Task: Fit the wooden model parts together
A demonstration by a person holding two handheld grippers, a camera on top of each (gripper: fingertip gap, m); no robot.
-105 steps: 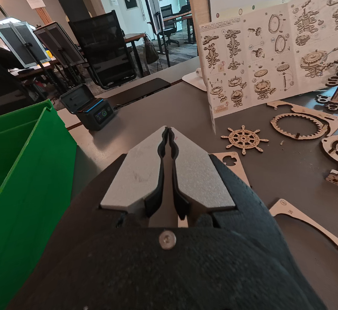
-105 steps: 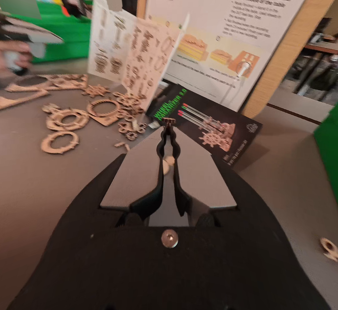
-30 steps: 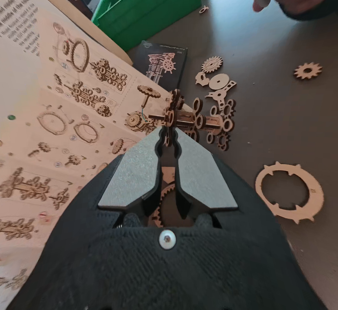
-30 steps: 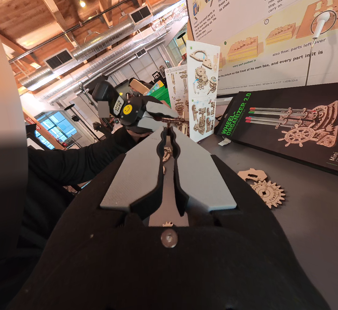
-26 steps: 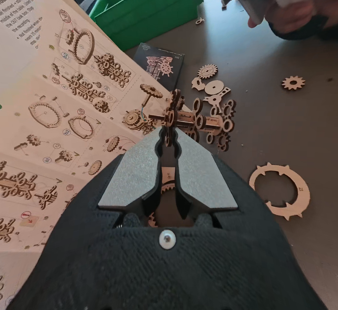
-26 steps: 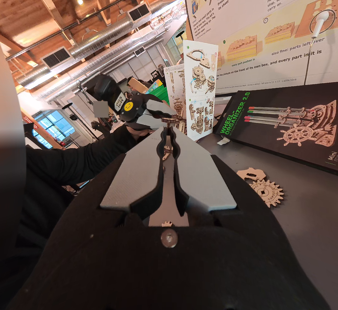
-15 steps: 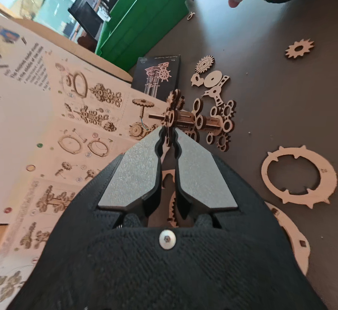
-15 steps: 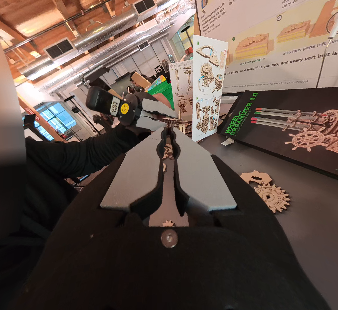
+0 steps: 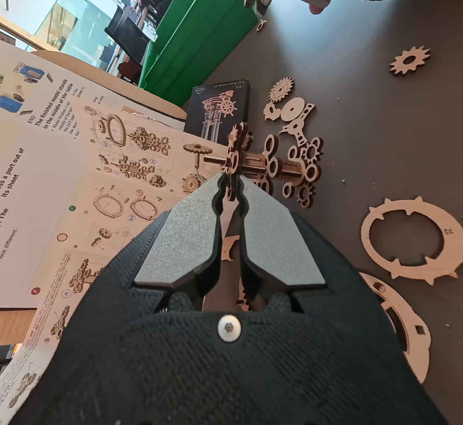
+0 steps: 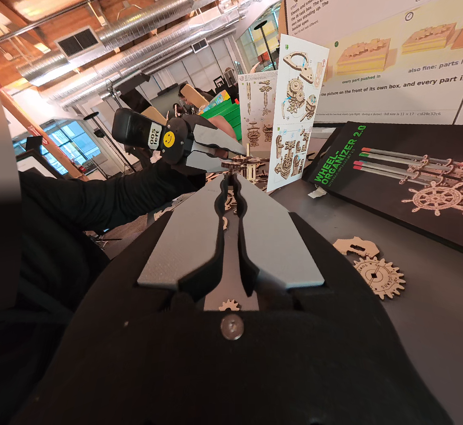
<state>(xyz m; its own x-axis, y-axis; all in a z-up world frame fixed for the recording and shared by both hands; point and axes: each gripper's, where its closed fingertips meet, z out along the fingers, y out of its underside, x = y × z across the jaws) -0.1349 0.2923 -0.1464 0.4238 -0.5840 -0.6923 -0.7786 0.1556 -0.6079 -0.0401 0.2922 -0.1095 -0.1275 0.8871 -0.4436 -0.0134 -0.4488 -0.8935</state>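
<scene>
Two sets of tongs show. The left tongs (image 9: 231,182) are closed on the rim of one lobed disc of the wooden axle assembly (image 9: 260,162), which sticks out from their tips toward 12 o'clock, its shaft running crosswise from 9 to 3 o'clock above the dark tabletop (image 9: 375,137). The right tongs (image 10: 231,178) are nearly closed (whether they pinch anything at the tips I cannot tell), with the same assembly (image 10: 246,165) just beyond them at 12 o'clock, held by the left tongs (image 10: 240,156) that reach in from 10 o'clock. Loose gears (image 9: 410,60) and a toothed ring (image 9: 411,240) lie on the tabletop at 2 to 3 o'clock of the left tongs.
</scene>
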